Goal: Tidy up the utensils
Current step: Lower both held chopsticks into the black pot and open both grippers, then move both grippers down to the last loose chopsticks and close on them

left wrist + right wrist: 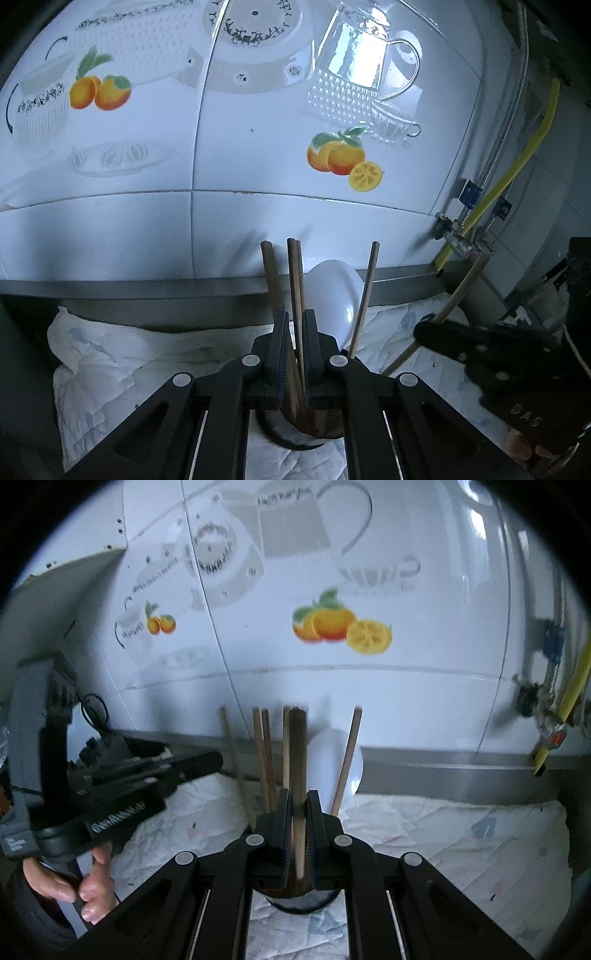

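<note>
A round utensil holder (295, 439) stands on a white cloth (122, 365), with several wooden chopsticks (365, 295) and a white spoon (334, 295) upright in it. My left gripper (294, 332) is shut on chopsticks (297, 280) that stand in the holder. In the right wrist view my right gripper (298, 812) is shut on a wooden chopstick (297, 753) above the same holder (301, 901). The right gripper also shows in the left wrist view (428, 328), with a chopstick (461, 291) in it. The left gripper shows at the left of the right wrist view (207, 764).
A tiled wall (221, 147) with fruit pictures rises right behind the holder, above a steel ledge (147, 288). A yellow hose (517, 166) and valve fittings (454, 236) run down the right corner. The cloth (461, 842) covers the counter.
</note>
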Demonstrator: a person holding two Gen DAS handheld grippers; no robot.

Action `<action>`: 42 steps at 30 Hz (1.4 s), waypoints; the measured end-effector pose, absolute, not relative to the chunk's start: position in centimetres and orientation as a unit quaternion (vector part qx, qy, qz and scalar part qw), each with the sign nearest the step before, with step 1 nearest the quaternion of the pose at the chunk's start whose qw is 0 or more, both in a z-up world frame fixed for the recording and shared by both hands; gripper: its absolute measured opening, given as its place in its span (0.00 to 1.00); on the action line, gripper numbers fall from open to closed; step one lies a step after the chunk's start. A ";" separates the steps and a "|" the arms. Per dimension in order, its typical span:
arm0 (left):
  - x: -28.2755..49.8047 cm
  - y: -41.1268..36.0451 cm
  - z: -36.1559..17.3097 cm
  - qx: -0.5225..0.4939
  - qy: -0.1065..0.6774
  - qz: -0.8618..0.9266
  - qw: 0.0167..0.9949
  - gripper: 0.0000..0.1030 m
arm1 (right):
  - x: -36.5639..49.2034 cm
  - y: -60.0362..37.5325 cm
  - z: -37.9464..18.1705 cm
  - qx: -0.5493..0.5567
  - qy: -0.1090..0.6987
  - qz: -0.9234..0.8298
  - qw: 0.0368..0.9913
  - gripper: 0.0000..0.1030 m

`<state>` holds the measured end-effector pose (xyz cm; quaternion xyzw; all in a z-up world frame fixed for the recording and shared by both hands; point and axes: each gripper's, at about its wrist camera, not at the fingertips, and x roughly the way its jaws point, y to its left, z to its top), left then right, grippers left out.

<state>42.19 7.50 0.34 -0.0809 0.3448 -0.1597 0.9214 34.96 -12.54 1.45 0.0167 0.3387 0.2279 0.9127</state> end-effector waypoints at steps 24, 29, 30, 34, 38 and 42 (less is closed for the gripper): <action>37.1 7.4 0.4 -0.081 0.375 -0.174 0.907 0.09 | 31.2 -16.3 0.4 0.002 0.364 0.216 0.906 0.43; 34.7 6.4 -1.3 -0.074 0.398 -0.178 0.897 0.09 | 28.9 -17.6 -2.4 -0.007 0.398 0.215 0.892 0.42; 34.1 6.2 -1.6 -0.073 0.402 -0.178 0.895 0.09 | 28.5 -17.8 -3.0 -0.009 0.406 0.215 0.888 0.40; 32.3 5.7 -2.9 -0.076 0.416 -0.181 0.888 0.09 | 27.3 -18.9 -6.1 -0.004 0.445 0.215 0.870 0.33; 30.9 5.1 -4.6 -0.077 0.434 -0.185 0.878 0.09 | 26.7 -19.3 -8.9 -0.005 0.476 0.211 0.854 0.28; 30.1 4.5 -6.3 -0.078 0.455 -0.191 0.866 0.09 | 26.6 -19.0 -11.0 -0.013 0.494 0.204 0.845 0.27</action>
